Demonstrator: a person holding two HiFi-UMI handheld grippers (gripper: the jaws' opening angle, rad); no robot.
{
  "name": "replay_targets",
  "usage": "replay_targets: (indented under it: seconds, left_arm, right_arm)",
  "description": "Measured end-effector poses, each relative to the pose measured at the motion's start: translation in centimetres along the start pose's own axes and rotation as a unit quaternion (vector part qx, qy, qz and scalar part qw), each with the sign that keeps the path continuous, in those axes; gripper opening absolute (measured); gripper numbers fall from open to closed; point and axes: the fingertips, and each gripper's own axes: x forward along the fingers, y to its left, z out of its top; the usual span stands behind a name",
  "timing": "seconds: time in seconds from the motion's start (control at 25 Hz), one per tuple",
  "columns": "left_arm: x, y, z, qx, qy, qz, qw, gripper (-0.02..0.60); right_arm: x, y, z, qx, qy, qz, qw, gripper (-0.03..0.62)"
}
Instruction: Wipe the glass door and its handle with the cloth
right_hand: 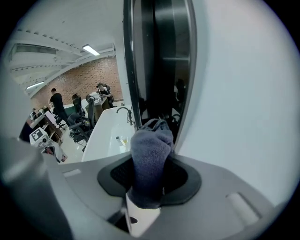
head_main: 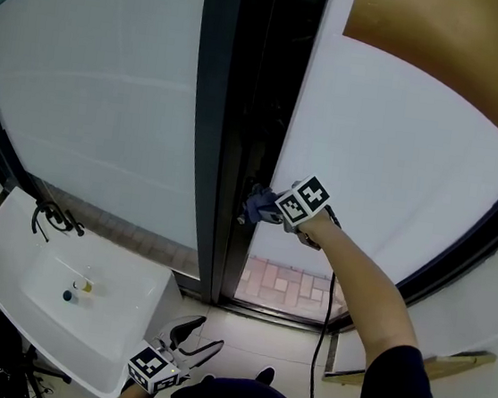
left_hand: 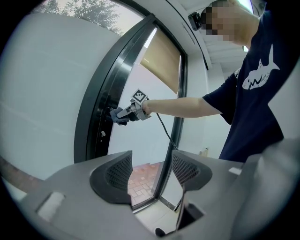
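Right tongs [right_hand: 151, 177] clamped on cloth [right_hand: 151, 147]; left tongs [left_hand: 151, 171] apart; sink [head_main: 122, 318] holds two small items [head_main: 82, 286].

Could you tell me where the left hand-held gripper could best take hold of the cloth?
Probably the cloth's bunched free end, jutting past the right hand-held gripper's shut jaws. Come from the person's left, where that end points; the left hand-held gripper is open.

Dark door frame [head_main: 209, 126] blocks ahead of right tongs [head_main: 255, 205]; sink [head_main: 127, 314] crowds lower left.
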Motion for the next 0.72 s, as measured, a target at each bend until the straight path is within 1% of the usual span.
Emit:
replay_targets:
  seconds: [0.16, 0.32, 0.4, 0.48, 0.56, 0.6, 0.68, 0.72]
  left_arm:
    - [0.6, -0.4, 0.3, 0.000, 0.007, -0.010, 0.9999, 0.261]
    - [1.0, -0.4, 0.2, 0.003, 0.000, -0.020, 0.9998, 0.261]
    - [1.1, -0.4, 0.4, 0.006, -0.002, -0.023, 0.9997, 0.261]
    - [1.1, -0.4, 0.7, 0.005, -0.002, -0.022, 0.9997, 0.261]
    - [1.0, -0.3, 0.6, 0.004, -0.001, -0.023, 0.9997, 0.261]
    - [0.9, -0.3, 0.5, 0.004, 0.000, -0.023, 0.9997, 0.261]
    - [0.6, -0.2, 0.1, 0.002, 0.005, -0.024, 0.9997, 0.261]
    - [0.5, -0.1, 0.1, 0.003, 0.006, -0.024, 0.9997, 0.261]
  right_arm:
    - [-1.3, -0.7, -1.6, -0.009, 0.012, -0.011, 1.000, 0.140]
    - [-2.3, -1.4, -3.3, -0.002, 0.020, -0.018, 1.000, 0.140]
    - [-2.8, -1.8, -4.3, 0.002, 0.031, -0.020, 0.999, 0.140]
    - [-3.5, -2.3, -5.6, -0.002, 0.049, -0.032, 0.998, 0.140]
    - [-4.3, -2.8, -6.6, -0.024, 0.066, -0.062, 0.996, 0.138]
    - [-4.7, -2.8, -6.7, -0.044, 0.069, -0.082, 0.993, 0.138]
    - [-5.3, -2.1, -5.9, -0.104, 0.061, -0.125, 0.985, 0.138]
    - [-5.4, -1.4, -5.0, -0.142, 0.053, -0.146, 0.978, 0.138]
